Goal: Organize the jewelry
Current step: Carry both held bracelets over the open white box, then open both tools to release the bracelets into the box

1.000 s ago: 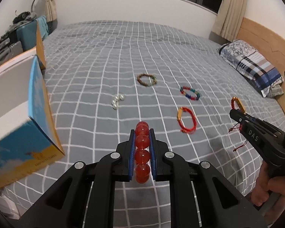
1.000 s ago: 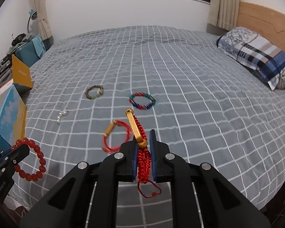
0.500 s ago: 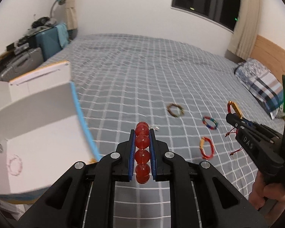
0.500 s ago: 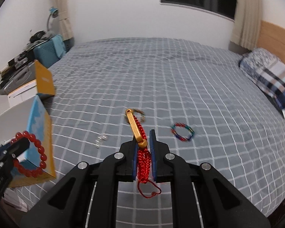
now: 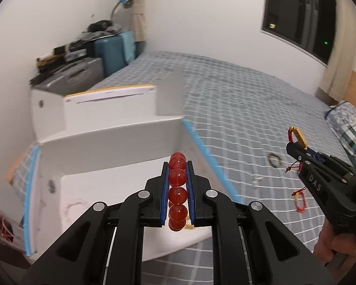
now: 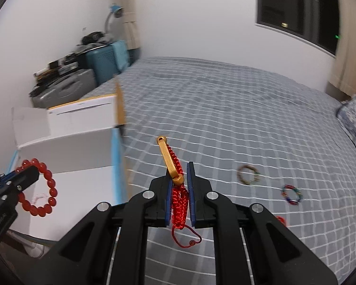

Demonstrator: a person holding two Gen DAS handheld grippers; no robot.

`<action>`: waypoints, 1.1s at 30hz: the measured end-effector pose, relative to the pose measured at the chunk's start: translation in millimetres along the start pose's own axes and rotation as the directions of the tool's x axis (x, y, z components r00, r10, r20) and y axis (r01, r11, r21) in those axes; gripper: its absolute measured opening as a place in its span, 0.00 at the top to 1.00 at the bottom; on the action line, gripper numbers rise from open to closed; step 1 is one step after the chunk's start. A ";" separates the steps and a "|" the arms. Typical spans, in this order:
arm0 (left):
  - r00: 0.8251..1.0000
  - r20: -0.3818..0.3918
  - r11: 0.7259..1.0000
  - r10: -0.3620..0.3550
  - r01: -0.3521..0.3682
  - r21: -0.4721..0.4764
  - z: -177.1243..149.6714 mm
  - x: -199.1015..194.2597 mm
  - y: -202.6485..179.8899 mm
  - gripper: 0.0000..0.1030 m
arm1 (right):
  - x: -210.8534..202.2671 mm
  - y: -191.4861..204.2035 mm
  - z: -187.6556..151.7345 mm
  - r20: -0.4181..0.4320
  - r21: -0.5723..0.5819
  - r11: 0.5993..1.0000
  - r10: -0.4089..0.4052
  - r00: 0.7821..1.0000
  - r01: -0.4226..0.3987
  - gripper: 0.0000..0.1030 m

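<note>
Red glass-like beads — a bracelet (image 5: 177, 191) — sit pinched between the blue pads of the left hand-held gripper (image 5: 177, 182), which hangs over the open white box (image 5: 121, 147) at the bed's edge. The right hand-held gripper (image 6: 180, 190) is clamped on a red cord bracelet (image 6: 178, 201) with a gold bar (its tail dangles below). Three more bracelets (image 6: 248, 174) lie on the grey checked bedspread (image 6: 225, 118), apart from one another.
</note>
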State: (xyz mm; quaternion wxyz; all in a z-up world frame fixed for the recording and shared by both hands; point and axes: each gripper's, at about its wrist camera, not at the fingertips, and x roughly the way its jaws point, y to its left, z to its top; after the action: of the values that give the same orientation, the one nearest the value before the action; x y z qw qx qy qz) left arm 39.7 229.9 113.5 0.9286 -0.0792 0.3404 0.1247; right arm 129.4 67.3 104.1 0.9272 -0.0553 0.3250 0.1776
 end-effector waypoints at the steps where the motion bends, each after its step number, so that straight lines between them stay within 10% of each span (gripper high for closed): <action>1: 1.000 -0.004 1.000 0.013 -0.013 -0.010 -1.3 -1.0 10.9 0.88 | 0.8 8.0 0.8 0.001 -0.008 1.000 0.010 1.000 -0.010 0.90; 16: 0.978 -0.151 0.979 0.142 -0.161 -0.126 -35.8 22.6 115.7 0.88 | 45.0 142.7 -17.6 -0.154 -0.127 0.971 0.185 0.971 -0.205 0.90; 33: 0.941 -0.308 0.968 0.143 -0.198 -0.156 -61.9 65.5 143.3 0.88 | 87.8 170.3 -47.2 -0.318 -0.157 0.969 0.132 0.939 -0.189 0.90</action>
State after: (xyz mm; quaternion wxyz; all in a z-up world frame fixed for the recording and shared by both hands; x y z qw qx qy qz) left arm 9.1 364.2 15.0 0.8419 -0.1529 0.4671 0.2227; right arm 103.4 241.3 14.7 0.8389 -0.1412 0.4500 0.2715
